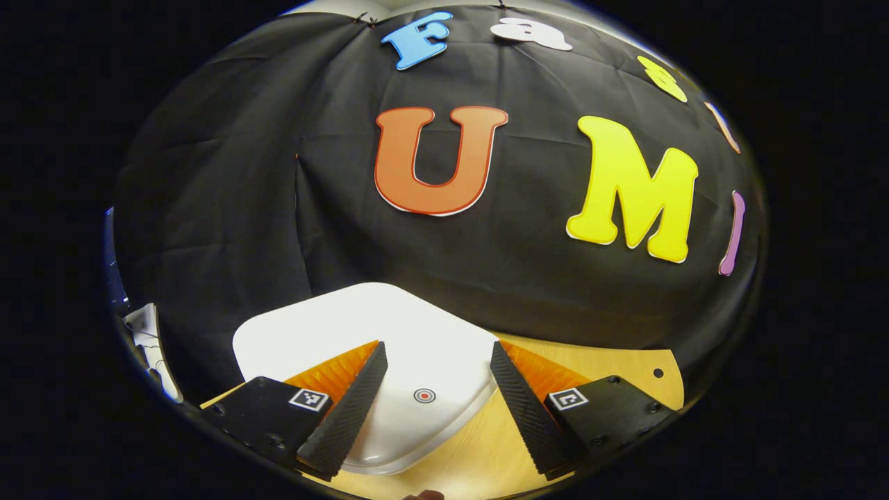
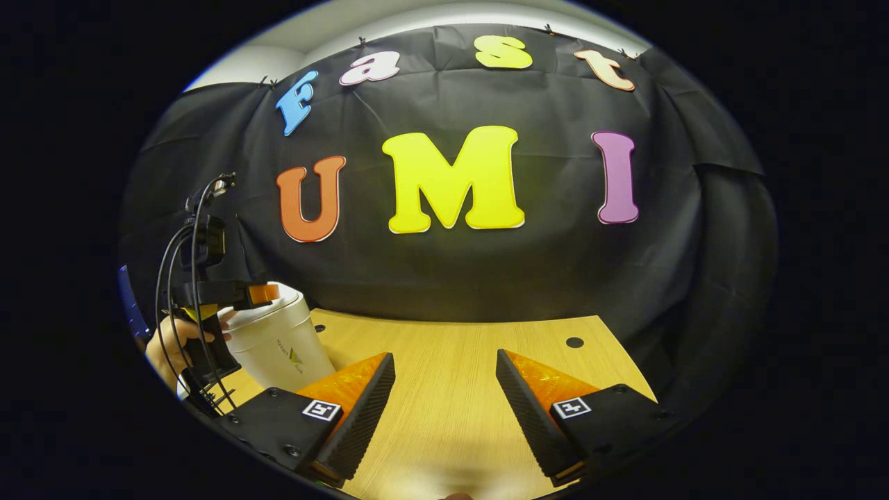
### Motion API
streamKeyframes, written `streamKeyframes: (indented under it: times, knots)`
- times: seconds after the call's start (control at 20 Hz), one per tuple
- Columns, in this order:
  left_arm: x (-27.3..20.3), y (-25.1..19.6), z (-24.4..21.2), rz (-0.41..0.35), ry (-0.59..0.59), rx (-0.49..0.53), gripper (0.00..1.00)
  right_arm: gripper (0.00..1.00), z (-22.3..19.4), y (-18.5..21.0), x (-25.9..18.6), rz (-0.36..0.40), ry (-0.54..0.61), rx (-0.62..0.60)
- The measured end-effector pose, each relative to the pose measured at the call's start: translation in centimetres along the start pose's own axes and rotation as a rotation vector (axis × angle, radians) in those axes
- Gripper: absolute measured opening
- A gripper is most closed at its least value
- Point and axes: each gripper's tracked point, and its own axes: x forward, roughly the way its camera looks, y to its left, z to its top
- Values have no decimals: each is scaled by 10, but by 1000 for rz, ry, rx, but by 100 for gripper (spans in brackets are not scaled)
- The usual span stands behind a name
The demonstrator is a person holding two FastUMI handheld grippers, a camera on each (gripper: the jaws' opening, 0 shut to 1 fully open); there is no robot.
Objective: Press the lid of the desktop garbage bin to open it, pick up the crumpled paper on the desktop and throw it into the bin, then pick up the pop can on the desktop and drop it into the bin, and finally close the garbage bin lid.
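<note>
Garbage bin (image 2: 278, 347): we find it at the lower left of the right gripper view, a white tapered body standing upright on the bench (image 2: 451, 389). Lid (image 1: 375, 333): white, rounded, with a small ring mark near its front; it fills the lower centre of the left gripper view and lies down flat on the bin.

Crumpled paper and pop can: the bare stretch of bench in the lower centre of the right gripper view carries neither. We judge this fits two stages alike: a shut bin with both items lying somewhere off to the side, or a bin shut again with both items inside. The pictures do not settle which.

Left gripper (image 1: 437, 410): spread wide, holding nothing; its fingers stand to either side of the ring mark, just above the lid. Whether they touch the lid we cannot tell. In the right gripper view the same gripper sits at the bin's top, with a hand (image 2: 173, 344) and trailing cables behind it.

Right gripper (image 2: 444, 410): spread wide, empty, above bare bench in the lower centre, well apart from the bin.
</note>
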Motion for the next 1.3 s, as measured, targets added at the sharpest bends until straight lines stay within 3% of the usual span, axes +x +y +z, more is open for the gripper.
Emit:
streamKeyframes:
  times: [0.15,0.65,0.8,1.05,1.3]
  knots:
    - [1,-4,-5,11,-42,79,99,94,0,1,-1,12,-1,17]
    - [1,-4,3,20,-85,85,98,94,5,-5,-5,18,-19,21]
    - [-18,-14,14,-19,-128,44,98,94,9,-6,-5,8,-36,9]
    - [-66,-33,20,-83,-217,88,98,94,10,-9,-2,-10,-38,-4]
    - [-105,-55,2,-157,-220,117,98,94,11,-11,-1,-42,-55,-36]
